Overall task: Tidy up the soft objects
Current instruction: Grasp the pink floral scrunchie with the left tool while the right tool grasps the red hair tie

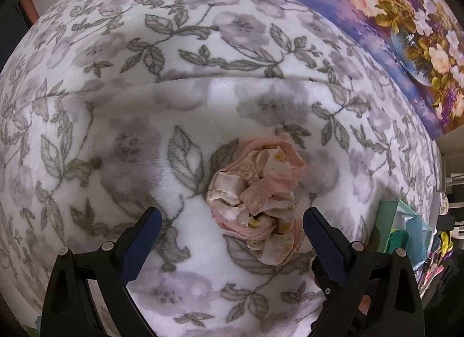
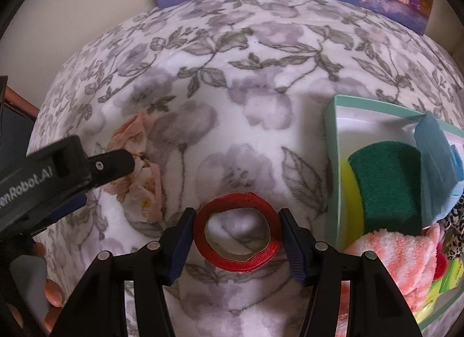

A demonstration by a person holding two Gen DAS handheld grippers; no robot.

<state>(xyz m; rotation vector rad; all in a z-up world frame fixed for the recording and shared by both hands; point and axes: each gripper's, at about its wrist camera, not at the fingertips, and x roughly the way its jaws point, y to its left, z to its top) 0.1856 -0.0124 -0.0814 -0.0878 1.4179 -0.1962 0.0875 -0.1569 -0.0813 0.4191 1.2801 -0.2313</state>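
A crumpled pink and cream cloth (image 1: 256,205) lies on the floral blanket (image 1: 203,47). My left gripper (image 1: 232,221) is open, its fingers either side of the cloth's near end, the cloth closer to the right finger. In the right wrist view the cloth (image 2: 139,174) lies at the left, partly behind the left gripper's finger (image 2: 113,164). A red ribbon roll (image 2: 236,235) lies flat between the blue pads of my right gripper (image 2: 236,238); the jaws stand close to its sides, and contact is unclear. A mint green box (image 2: 333,163) at the right holds soft items.
The box holds a green and yellow sponge (image 2: 385,186), a blue cloth (image 2: 435,163), a pink striped fuzzy sock (image 2: 397,258) and a leopard-print item (image 2: 456,229). A flower painting (image 1: 406,32) leans against the wall behind the bed. The box also shows in the left wrist view (image 1: 403,229).
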